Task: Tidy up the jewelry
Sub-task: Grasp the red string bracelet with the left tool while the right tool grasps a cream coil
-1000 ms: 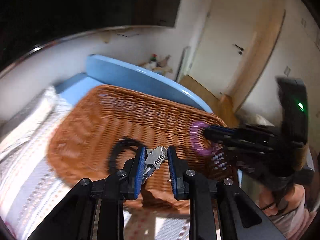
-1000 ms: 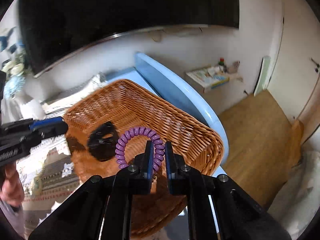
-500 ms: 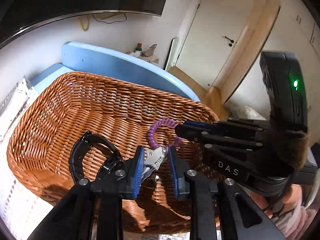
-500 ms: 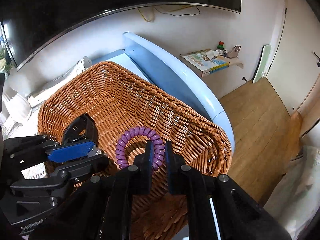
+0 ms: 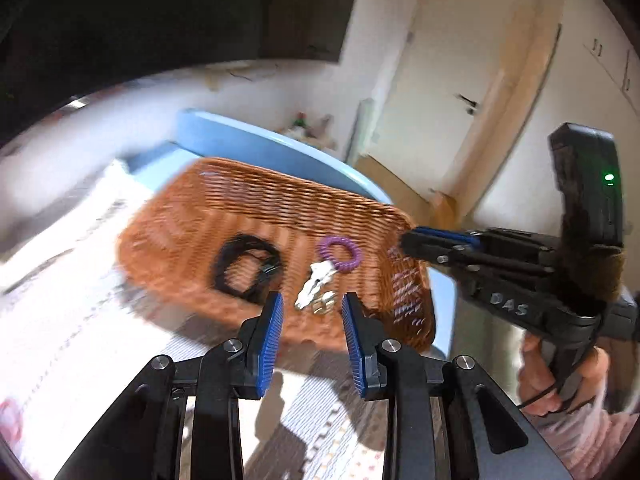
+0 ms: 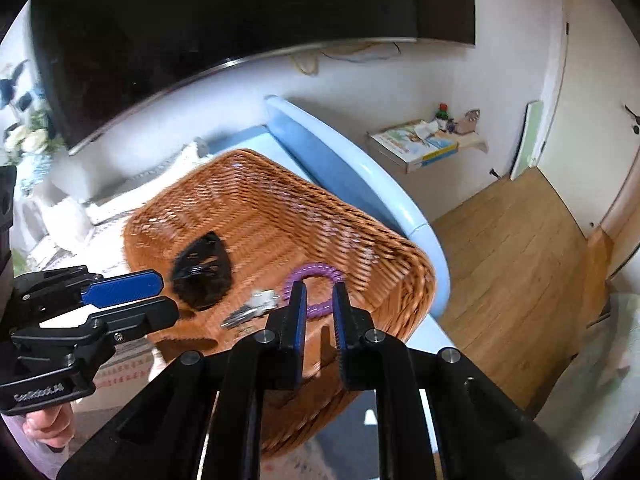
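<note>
A brown wicker basket (image 5: 208, 216) (image 6: 256, 200) stands on a patterned cloth. Inside it lie a black watch (image 5: 244, 268) (image 6: 202, 272), a silver hair clip (image 5: 316, 284) (image 6: 256, 306) and a purple coil bracelet (image 5: 340, 252) (image 6: 316, 284). My left gripper (image 5: 312, 340) is open and empty, held above the basket's near rim. My right gripper (image 6: 319, 312) is open and empty, just above the bracelet; it also shows in the left wrist view (image 5: 440, 240). The left gripper shows in the right wrist view (image 6: 124, 300) at the left.
The basket sits by a light blue raised edge (image 6: 340, 168). A dark TV (image 6: 200, 20) hangs on the wall behind. A low shelf with books (image 6: 420, 148) and a wooden floor (image 6: 512, 248) lie to the right. White flowers (image 6: 24, 140) stand at the far left.
Both grippers have opened and pulled back up from the basket. The silver clip and the purple bracelet have left the fingers and now lie inside the basket.
</note>
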`<state>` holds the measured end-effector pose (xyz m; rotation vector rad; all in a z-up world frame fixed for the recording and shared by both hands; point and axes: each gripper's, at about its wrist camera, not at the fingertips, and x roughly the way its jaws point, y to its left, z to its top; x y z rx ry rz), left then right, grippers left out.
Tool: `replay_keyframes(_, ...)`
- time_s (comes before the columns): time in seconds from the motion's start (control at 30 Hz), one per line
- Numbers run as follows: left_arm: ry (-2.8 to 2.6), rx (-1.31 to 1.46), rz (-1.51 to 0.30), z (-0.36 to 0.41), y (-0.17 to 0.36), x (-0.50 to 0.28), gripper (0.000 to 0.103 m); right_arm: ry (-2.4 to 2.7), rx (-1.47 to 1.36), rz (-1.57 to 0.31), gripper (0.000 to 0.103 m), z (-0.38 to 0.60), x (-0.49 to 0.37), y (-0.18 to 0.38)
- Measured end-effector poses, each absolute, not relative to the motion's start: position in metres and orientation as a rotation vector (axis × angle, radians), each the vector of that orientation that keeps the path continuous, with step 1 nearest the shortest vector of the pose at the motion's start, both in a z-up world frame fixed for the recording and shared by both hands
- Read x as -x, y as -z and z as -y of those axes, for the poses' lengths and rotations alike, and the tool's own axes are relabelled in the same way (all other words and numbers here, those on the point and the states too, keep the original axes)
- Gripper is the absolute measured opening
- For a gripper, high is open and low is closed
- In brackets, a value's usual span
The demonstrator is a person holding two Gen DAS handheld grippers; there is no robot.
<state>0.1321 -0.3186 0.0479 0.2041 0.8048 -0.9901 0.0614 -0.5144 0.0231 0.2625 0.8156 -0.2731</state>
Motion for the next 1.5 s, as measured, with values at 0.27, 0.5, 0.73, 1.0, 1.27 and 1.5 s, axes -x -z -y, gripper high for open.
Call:
replay_keyframes(0.27, 0.804, -0.097, -0.737, 0.190, -0.052, -0.095, 0.031, 0.176, -0.153, -0.729, 0.016, 0.437, -0.034, -0.039)
replay_keyframes(0.5, 0.596, 0.032, -0.761, 0.064, -0.038, -0.110, 0.031, -0.028, -0.131, -0.761, 0.016, 0.356, -0.042, -0.028)
replay_keyframes(0.73, 0.466, 0.115, -0.803, -0.021, -0.018, -0.127, 0.031, -0.150, -0.079, -0.810, 0.016, 0.281, -0.065, -0.008)
replay_keyframes(1.0, 0.473, 0.219, -0.907, -0.047, -0.002, -0.183, 0.031, -0.241, -0.116, -0.901, 0.016, 0.258, -0.107, 0.016)
replay_keyframes(1.27, 0.484, 0.228, -0.973, -0.018, 0.011, -0.252, 0.043, -0.285, -0.085, -0.962, 0.031, 0.247, -0.159, 0.028)
replay_keyframes(1.5, 0.413, 0.185, -1.016, 0.001, 0.046, -0.278, 0.043, -0.317, -0.097, -0.968, 0.031, 0.246, -0.187, 0.043)
